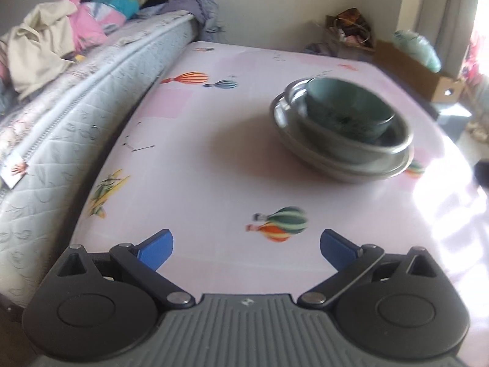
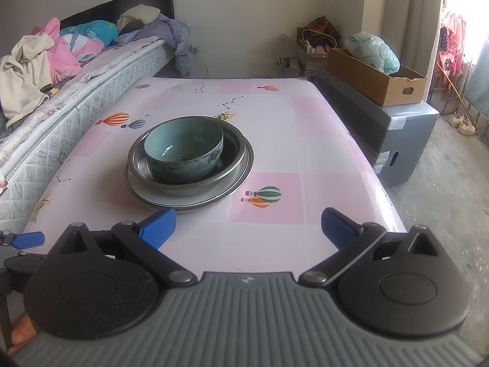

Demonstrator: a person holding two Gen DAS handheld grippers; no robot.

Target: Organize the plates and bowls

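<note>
My left gripper [image 1: 246, 246] and right gripper [image 2: 248, 225] both have jaws spread wide, holding nothing. The teal bowl [image 2: 184, 150] sits nested in the steel dishes [image 2: 235, 165] at my right's 11 o'clock, mid-surface [image 2: 305, 140]. Nudging that stack could slide it; pinching one slick rim could tip the bowl.

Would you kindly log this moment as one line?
left gripper: open, empty | right gripper: open, empty | teal bowl: nested in metal bowl on metal plate | table: stack apart from both
</note>
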